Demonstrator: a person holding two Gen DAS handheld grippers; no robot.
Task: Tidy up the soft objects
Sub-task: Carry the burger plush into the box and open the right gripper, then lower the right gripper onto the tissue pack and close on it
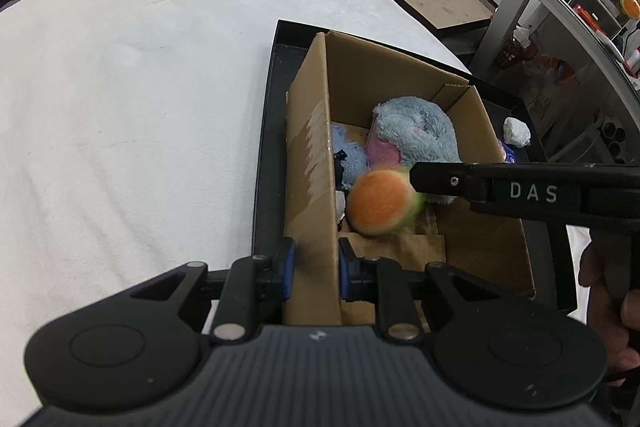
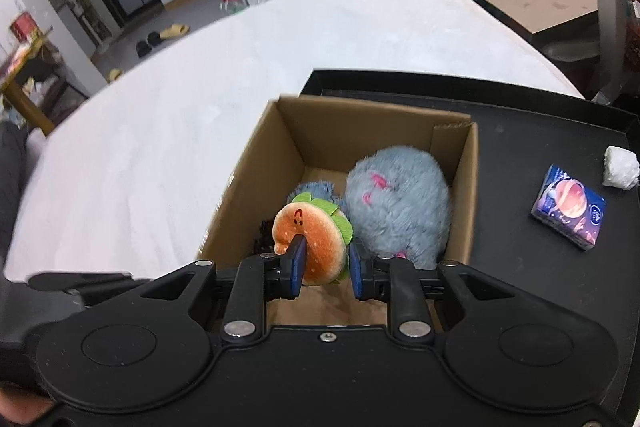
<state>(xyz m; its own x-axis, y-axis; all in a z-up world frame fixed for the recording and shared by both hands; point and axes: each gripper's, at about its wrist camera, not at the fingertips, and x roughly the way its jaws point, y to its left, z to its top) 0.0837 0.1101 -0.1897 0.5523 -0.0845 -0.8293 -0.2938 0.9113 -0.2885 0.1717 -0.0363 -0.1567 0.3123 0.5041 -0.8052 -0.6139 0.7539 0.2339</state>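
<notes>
Right tongs (image 2: pixel 325 269) clamp a burger plush (image 2: pixel 310 239) above the cardboard box (image 2: pixel 256 183), gray plush (image 2: pixel 400 203) at its 3 o'clock, as left tongs (image 1: pixel 317 269) pinch the box wall; release likely comes next.

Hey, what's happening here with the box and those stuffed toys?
A person with a handheld gripper in each hand is sorting soft toys into a cardboard box that sits on a black tray. The left gripper pinches the box's near wall. The right gripper holds a plush burger just above the opening, not yet let go. A fluffy blue plush and a smaller blue toy already lie inside.
</notes>
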